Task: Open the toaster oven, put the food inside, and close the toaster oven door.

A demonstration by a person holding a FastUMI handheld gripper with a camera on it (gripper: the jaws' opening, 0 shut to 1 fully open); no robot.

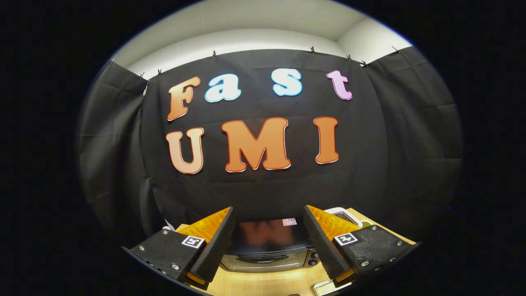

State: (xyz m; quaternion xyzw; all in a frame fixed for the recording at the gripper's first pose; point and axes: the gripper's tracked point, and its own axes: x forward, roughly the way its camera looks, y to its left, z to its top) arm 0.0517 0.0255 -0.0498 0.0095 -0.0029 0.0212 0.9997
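A black toaster oven (269,240) sits on the wooden table (263,283), seen from above and behind the fingers, with its glossy top between them and its silver front with a handle and knobs (313,260) facing me. Its door looks closed. My gripper (269,213) hovers above and in front of the oven, open, with nothing between its fingers. A white tray or plate (343,213) peeks out just beyond the right finger, and a bit of something green (363,224) lies beside it; the food itself is mostly hidden.
The booth's black cloth wall rises right behind the oven. A white edge of some object (324,286) lies on the table under the right finger. A white cable or small item (168,226) shows left of the oven.
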